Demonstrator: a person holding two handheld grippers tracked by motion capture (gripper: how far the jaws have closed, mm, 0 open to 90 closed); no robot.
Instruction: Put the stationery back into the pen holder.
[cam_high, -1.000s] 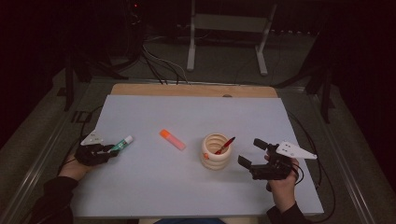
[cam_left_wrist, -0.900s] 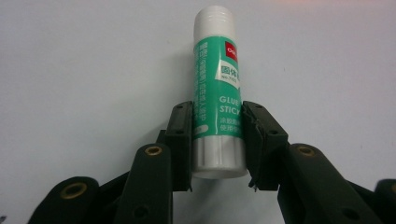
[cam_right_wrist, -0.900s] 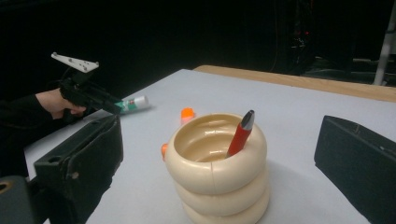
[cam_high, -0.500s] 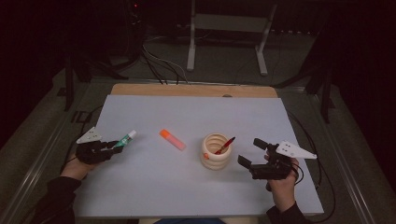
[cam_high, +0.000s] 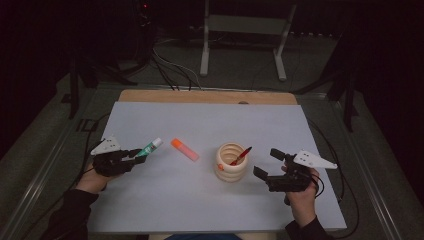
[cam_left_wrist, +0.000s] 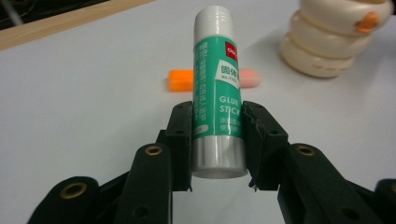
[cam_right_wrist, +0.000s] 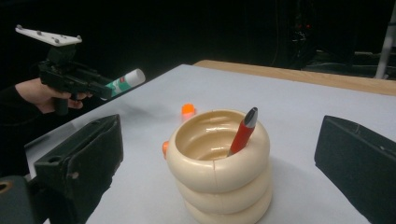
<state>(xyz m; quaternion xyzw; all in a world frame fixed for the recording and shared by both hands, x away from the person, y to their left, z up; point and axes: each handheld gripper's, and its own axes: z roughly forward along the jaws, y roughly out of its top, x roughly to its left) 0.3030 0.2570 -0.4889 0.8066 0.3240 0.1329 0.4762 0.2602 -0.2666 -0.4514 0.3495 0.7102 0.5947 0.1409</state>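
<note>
Left tool (cam_high: 134, 156) raised off the table, clamped on the glue stick (cam_high: 150, 147); right tool (cam_high: 266, 165) level, jaws wide.

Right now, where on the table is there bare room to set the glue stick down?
The far half of the table, beyond the orange marker and the cream pen holder, is bare. So is the near strip between the left gripper, shut on the glue stick, and the holder. Around the holder it is tighter: the open right gripper sits beside it.
</note>
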